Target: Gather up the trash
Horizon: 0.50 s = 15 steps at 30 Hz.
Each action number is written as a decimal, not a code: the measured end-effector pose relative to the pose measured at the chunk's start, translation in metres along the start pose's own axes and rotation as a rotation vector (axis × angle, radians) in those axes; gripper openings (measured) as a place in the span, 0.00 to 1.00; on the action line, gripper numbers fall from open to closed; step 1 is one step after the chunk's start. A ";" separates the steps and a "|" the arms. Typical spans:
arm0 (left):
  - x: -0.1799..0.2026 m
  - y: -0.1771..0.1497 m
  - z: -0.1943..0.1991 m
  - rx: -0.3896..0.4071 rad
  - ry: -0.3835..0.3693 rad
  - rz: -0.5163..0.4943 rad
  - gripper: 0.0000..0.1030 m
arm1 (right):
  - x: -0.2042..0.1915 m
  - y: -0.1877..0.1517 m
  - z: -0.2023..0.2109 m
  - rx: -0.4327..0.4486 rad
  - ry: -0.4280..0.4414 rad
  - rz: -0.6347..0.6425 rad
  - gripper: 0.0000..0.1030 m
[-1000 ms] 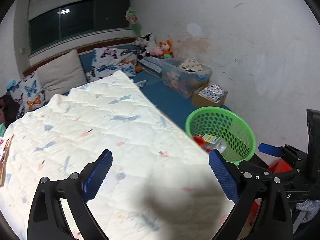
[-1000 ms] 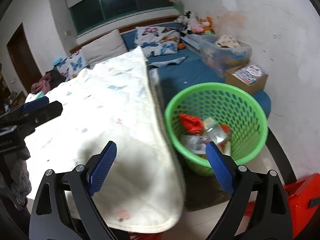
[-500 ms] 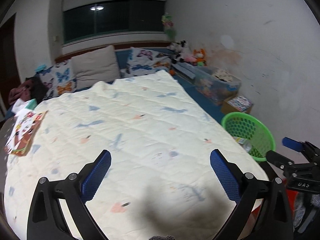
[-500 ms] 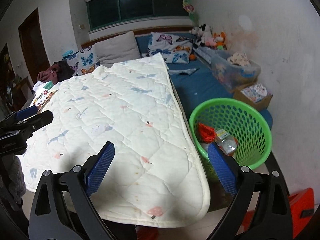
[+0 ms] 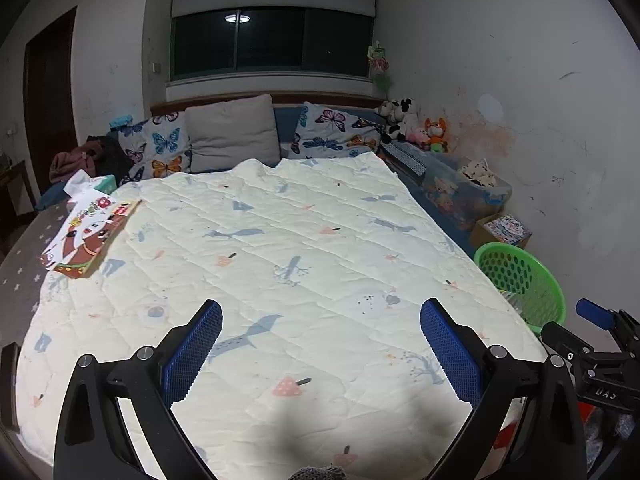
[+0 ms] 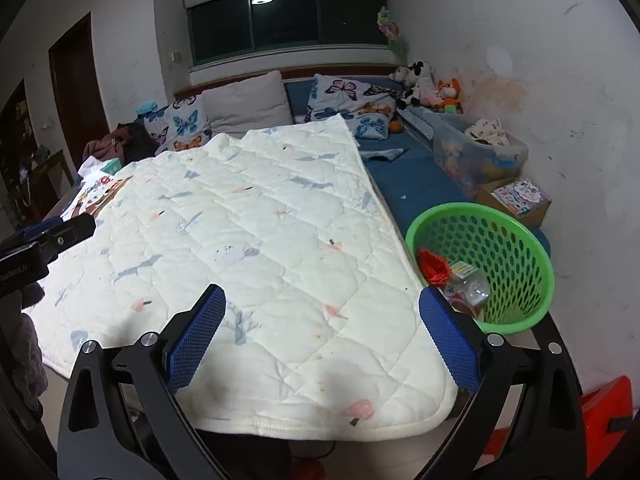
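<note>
Both grippers released over a quilted bed; trash sits in a green basket at the bed's right side.

Left wrist view, left to right: a picture book (image 5: 90,232) lies at 10 o'clock on the quilt (image 5: 288,248); the left gripper (image 5: 320,344) stands with jaws spread wide, holding nothing, above the quilt's near end; the green basket (image 5: 520,276) sits at 3 o'clock, just beside the quilt edge. Right wrist view: the right gripper (image 6: 320,332) is likewise spread and empty over the quilt's near corner; at 3 o'clock the basket holds a red wrapper (image 6: 434,266) and a clear plastic bottle (image 6: 470,284), touching each other. A cardboard box (image 6: 518,200) stands just beyond the basket.
</note>
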<state>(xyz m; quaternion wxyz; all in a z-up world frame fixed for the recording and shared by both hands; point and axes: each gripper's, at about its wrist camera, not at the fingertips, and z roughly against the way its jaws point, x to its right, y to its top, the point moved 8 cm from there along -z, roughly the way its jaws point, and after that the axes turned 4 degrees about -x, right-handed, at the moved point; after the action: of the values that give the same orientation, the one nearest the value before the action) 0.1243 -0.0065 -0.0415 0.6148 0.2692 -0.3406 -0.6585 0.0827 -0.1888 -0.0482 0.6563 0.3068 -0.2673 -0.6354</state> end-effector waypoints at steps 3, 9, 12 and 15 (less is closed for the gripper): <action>-0.002 -0.001 0.005 0.013 -0.008 0.013 0.93 | -0.001 -0.001 0.002 0.004 -0.001 -0.003 0.94; -0.004 -0.007 0.012 0.038 0.032 0.003 0.93 | -0.007 -0.004 0.005 0.006 0.005 0.005 0.94; -0.009 -0.012 0.013 0.039 0.040 0.026 0.93 | -0.008 -0.005 0.007 0.011 0.004 0.006 0.94; -0.013 -0.015 0.012 0.029 0.049 0.036 0.93 | -0.007 -0.007 0.010 0.015 0.012 0.002 0.94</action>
<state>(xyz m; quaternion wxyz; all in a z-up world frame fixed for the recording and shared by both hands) 0.1064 0.0079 -0.0466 0.6308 0.2880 -0.3399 -0.6353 0.0703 -0.1823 -0.0465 0.6562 0.3152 -0.2687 -0.6307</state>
